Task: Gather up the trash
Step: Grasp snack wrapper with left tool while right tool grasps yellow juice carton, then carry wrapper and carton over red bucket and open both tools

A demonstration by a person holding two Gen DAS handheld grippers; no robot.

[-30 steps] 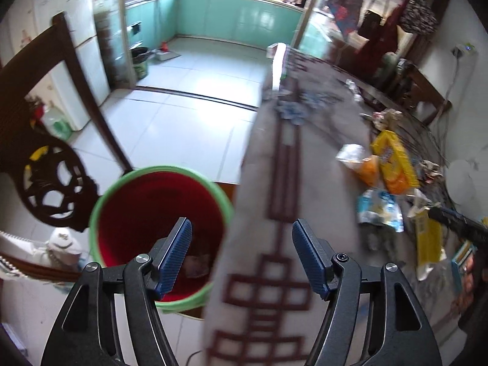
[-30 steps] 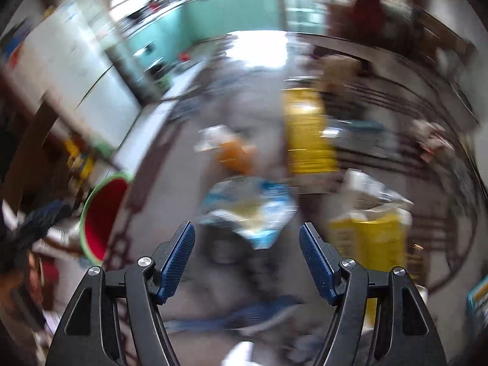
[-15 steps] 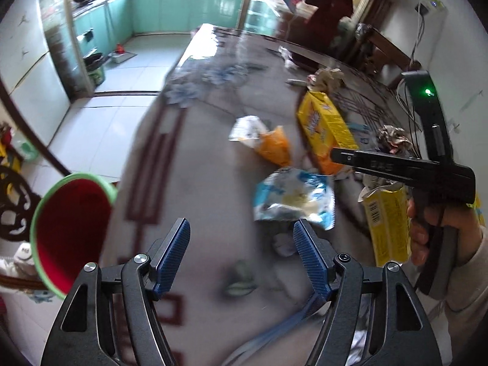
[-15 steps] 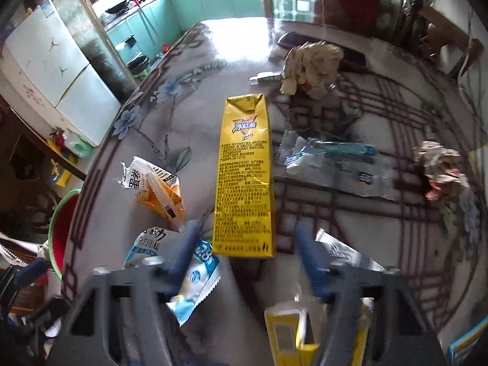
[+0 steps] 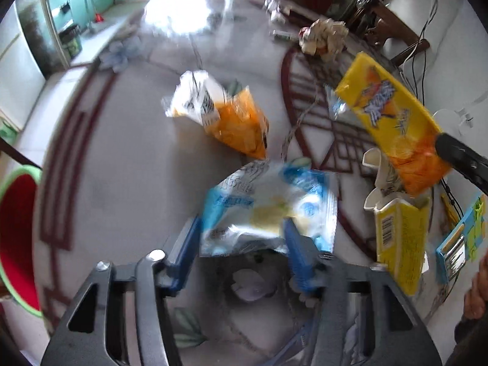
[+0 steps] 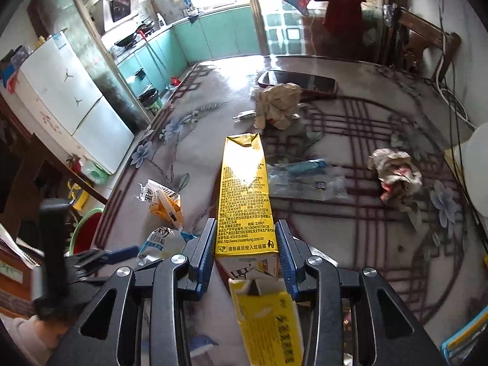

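the right tool (image 6: 245, 245) is now closing its blue fingers (image 6: 203, 245) on the base of the tall yellow carton (image 6: 244, 189). half a second earlier the carton was lying flat on the surface (image 6: 350, 238) ahead of open fingers; now both pads are sitting against the carton's sides, so the grip appears made, though contact on the right pad is not fully certain. in the left view the same carton (image 5: 393, 125) is appearing raised and tilted above the surface, which suggests lifting is already under way.

the left tool (image 5: 241, 244) is remaining open. one second ago it was hanging over the red bin with green rim (image 5: 15, 238) beyond the surface's left edge; it is now sitting over the surface, with its fingers bracketing the near end of the blue-and-white wrapper (image 5: 268, 207). the view is blurred, so whether the pads are touching the wrapper cannot be told.

other trash is still lying on the surface: the orange-and-white pouch (image 5: 219, 113) just beyond the wrapper, a second yellow carton (image 5: 399, 238) toward the near right edge, and a crumpled paper wad (image 6: 395, 172) toward the right edge.

meaning for the task: one item is judged secured and ready for carrying to the bin past the left edge; the wrapper is the probable next pickup.
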